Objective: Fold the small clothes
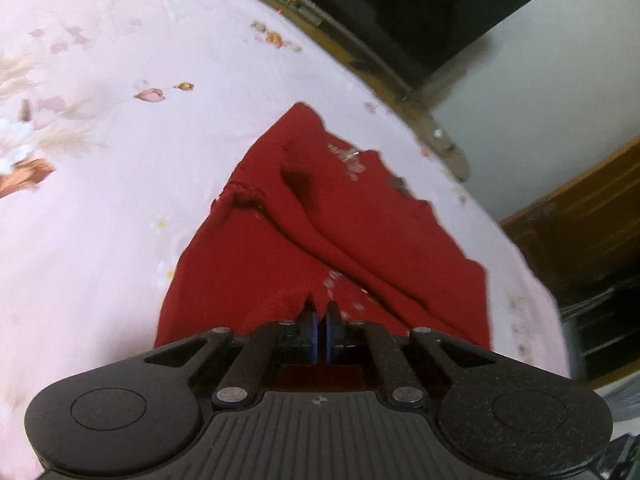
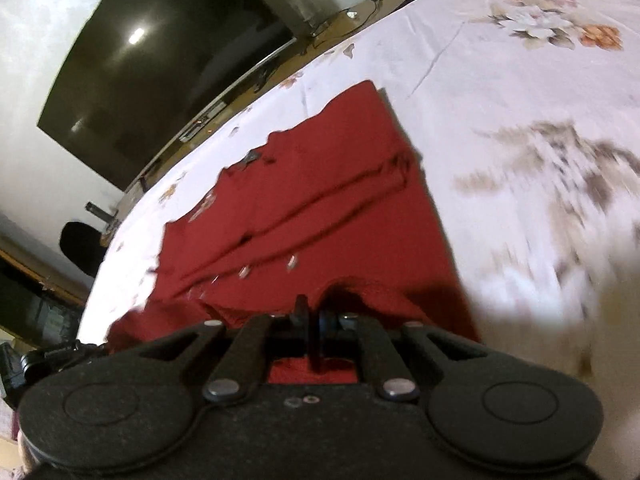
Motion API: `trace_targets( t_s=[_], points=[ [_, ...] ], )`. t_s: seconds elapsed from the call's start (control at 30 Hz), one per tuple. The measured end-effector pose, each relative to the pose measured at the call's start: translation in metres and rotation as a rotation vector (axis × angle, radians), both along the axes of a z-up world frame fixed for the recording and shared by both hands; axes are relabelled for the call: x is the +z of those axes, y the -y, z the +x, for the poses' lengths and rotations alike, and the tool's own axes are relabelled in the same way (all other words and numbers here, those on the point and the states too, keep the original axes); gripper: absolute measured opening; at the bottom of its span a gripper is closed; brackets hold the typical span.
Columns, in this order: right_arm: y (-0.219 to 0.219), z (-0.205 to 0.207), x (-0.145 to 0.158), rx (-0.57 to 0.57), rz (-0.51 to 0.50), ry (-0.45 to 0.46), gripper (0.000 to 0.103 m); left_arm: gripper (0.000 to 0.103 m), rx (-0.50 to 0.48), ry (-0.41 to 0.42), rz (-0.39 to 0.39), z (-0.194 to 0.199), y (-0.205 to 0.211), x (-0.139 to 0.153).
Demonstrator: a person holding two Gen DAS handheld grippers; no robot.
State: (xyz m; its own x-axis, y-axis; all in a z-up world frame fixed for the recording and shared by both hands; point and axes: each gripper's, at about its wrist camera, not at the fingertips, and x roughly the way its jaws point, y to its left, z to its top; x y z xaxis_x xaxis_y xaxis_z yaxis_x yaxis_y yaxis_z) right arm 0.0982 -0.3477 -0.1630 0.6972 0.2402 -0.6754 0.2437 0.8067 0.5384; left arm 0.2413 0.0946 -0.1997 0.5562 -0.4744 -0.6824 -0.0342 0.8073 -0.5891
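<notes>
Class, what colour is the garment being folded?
Red garment, with small pale specks; clearest in the left wrist view.

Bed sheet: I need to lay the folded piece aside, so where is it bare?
Bare floral sheet lies left of the red garment and beyond its far corner. The right side is tight: the garment runs close to the bed's edge.

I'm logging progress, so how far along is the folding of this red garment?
Early. The red garment is spread on the floral bedsheet, though creased. In hand: the left gripper and right gripper are each shut on its near edge. Left: carrying that edge over and finishing; no completed fold shows.
</notes>
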Motion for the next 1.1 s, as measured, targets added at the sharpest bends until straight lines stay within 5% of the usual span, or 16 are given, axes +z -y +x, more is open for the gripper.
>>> trace_targets(
  t_s=[0.1,0.27,0.4,0.47,0.5,0.53,0.6,0.8,0.93,1.0,1.07,1.1],
  points=[
    [0.009,0.035,-0.018,0.011,-0.012,-0.046,0.009,0.004,0.031,-0.035,0.064,0.02,0.012,-0.012],
    [0.015,0.055,-0.025,0.04,-0.079,-0.065,0.056,0.004,0.023,-0.051,0.093,0.022,0.008,-0.004],
    [0.02,0.052,-0.007,0.118,-0.146,-0.008,0.057,0.005,-0.073,0.082,0.243,0.012,0.011,0.022],
    [0.02,0.052,-0.003,0.155,-0.209,0.01,0.061,0.034,-0.166,0.121,0.302,0.012,0.018,0.029],
    [0.019,0.053,-0.004,0.173,-0.242,0.013,0.063,0.074,-0.185,0.138,0.335,0.011,0.023,0.031],
    [0.018,0.055,-0.005,0.186,-0.27,0.013,0.063,0.092,-0.182,0.178,0.372,0.009,0.028,0.034],
    [0.017,0.058,-0.013,0.22,-0.294,0.002,0.063,0.092,-0.194,0.239,0.418,0.007,0.034,0.039],
    [0.015,0.063,-0.02,0.288,-0.278,-0.012,0.058,0.091,-0.296,0.186,0.456,0.024,0.05,0.027],
    [0.012,0.063,-0.024,0.302,-0.295,-0.024,0.057,0.055,-0.372,0.14,0.477,0.027,0.062,0.007],
    [0.012,0.064,-0.027,0.303,-0.293,-0.037,0.056,0.042,-0.39,0.129,0.494,0.028,0.065,0.0],
    [0.011,0.066,-0.031,0.306,-0.311,-0.049,0.053,0.04,-0.399,0.141,0.498,0.027,0.065,-0.004],
    [0.009,0.066,-0.033,0.305,-0.322,-0.053,0.051,0.029,-0.403,0.144,0.494,0.027,0.065,-0.004]
  ],
)
